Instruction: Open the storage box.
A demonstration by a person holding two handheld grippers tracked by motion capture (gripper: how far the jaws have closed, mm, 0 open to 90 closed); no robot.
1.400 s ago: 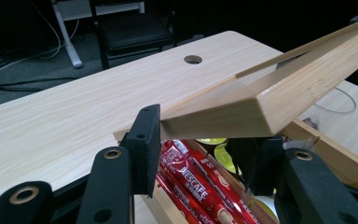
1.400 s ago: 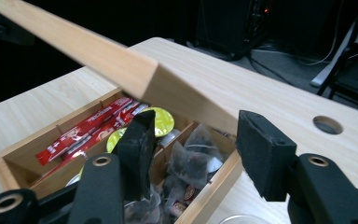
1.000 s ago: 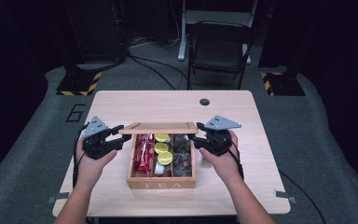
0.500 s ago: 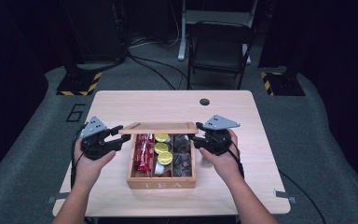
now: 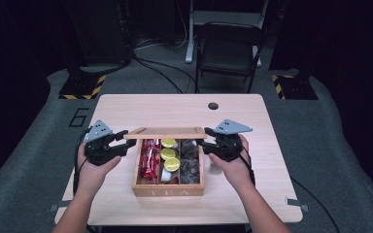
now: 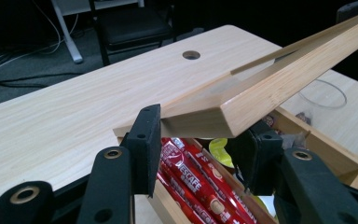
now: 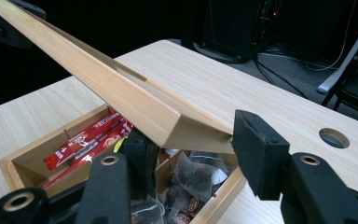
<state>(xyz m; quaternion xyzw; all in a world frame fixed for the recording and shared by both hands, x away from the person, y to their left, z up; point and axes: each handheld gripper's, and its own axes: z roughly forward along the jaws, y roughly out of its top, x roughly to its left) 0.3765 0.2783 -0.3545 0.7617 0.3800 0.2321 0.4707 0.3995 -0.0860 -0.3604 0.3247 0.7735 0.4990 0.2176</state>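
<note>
Your left gripper [image 5: 126, 143] and right gripper [image 5: 205, 144] each pinch one end corner of the single wooden lid [image 5: 165, 132], jaws closed on its edge, holding it raised and tilted between them. Below your fingers sits one open tea box [image 5: 168, 188] with three compartments: red sachets [image 5: 148, 157] nearest your left jaws, three yellow-lidded cups [image 5: 169, 154] in the middle, dark tea bags [image 5: 190, 162] nearest your right jaws.
</note>
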